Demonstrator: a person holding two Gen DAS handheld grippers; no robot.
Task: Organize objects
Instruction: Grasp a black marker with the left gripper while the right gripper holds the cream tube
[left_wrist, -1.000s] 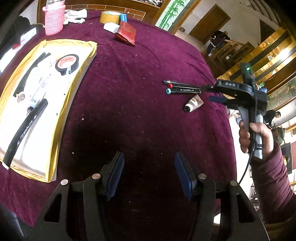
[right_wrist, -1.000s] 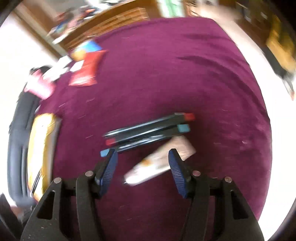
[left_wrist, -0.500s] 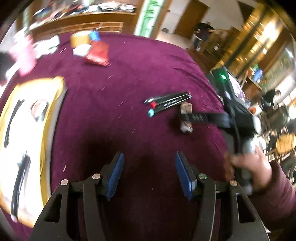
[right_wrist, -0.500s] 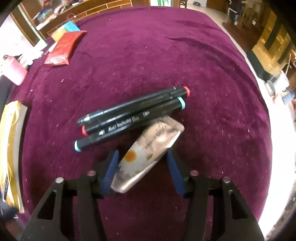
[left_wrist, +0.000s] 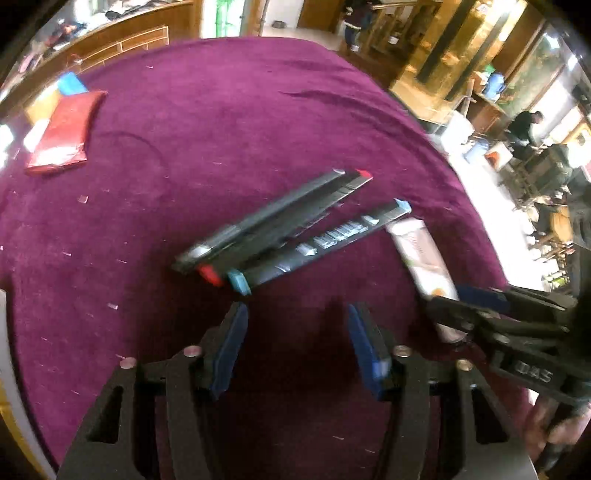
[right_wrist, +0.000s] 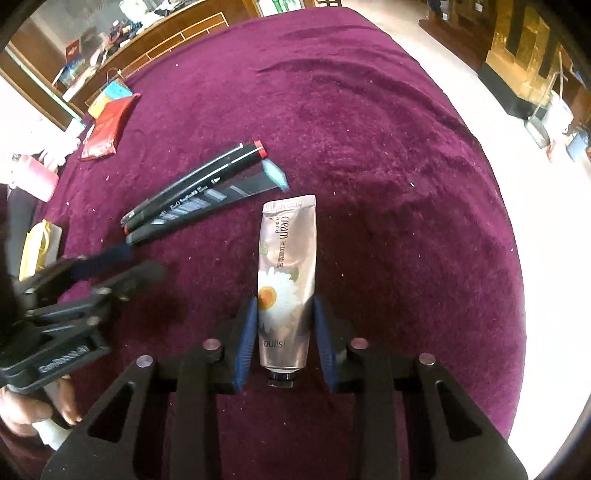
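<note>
A hand cream tube with a daisy print sits between the blue pads of my right gripper, which is shut on it; the tube points away, cap toward me. It also shows in the left wrist view, held by the right gripper. Three black markers with red and blue caps lie side by side on the purple tablecloth, just ahead of my left gripper, which is open and empty. The markers show left of the tube in the right wrist view.
A red pouch and a blue-yellow item lie at the far left of the table. A pink cup and a yellow tray edge sit at the left. The table edge curves off to the right.
My right gripper closed on the cream tube and turned it away from the markers. My left gripper moved forward and right, close to the markers.
</note>
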